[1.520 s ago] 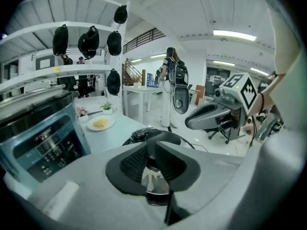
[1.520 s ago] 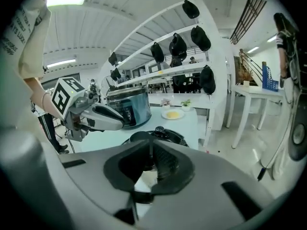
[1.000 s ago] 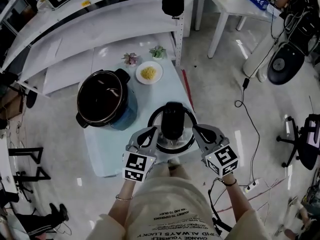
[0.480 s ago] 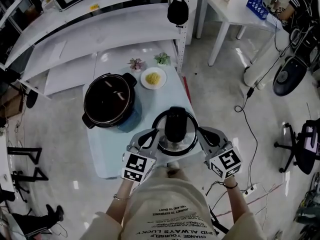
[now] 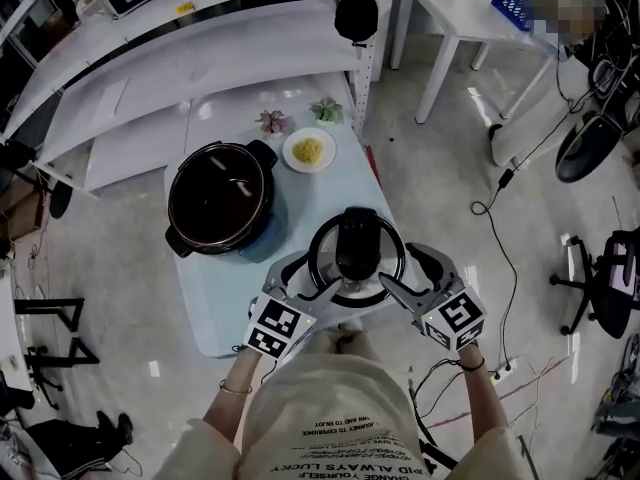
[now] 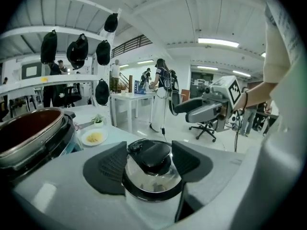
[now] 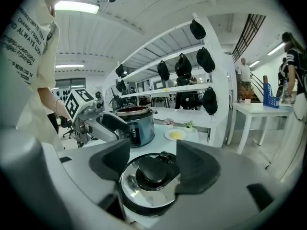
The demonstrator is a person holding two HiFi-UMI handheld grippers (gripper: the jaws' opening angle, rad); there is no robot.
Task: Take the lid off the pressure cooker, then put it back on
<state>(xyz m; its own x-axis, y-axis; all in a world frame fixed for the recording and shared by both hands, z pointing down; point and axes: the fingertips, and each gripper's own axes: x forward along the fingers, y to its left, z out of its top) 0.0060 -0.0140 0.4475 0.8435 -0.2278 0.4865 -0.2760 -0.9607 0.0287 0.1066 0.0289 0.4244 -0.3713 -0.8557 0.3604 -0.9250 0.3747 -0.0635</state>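
Observation:
The pressure cooker's lid (image 5: 355,258), steel with a black handle, lies on the pale table (image 5: 225,313) near its front edge. The open pot (image 5: 220,200) stands apart at the back left. My left gripper (image 5: 305,283) is at the lid's left rim and my right gripper (image 5: 400,280) at its right rim. Both have just been opening. In the left gripper view the lid (image 6: 153,176) sits between the spread pads (image 6: 112,164) without being pressed. The right gripper view shows the same lid (image 7: 148,186) between its wide pads (image 7: 194,164).
A white plate of yellow food (image 5: 308,152) and two small potted plants (image 5: 268,121) sit at the table's far end. White shelving with hanging black bags (image 5: 355,13) stands behind. A white side table (image 5: 460,8), office chairs and floor cables are to the right.
Both grippers were shut on the lid's rim; now their jaws stand spread and the lid rests on the table between them. The hands have barely shifted.

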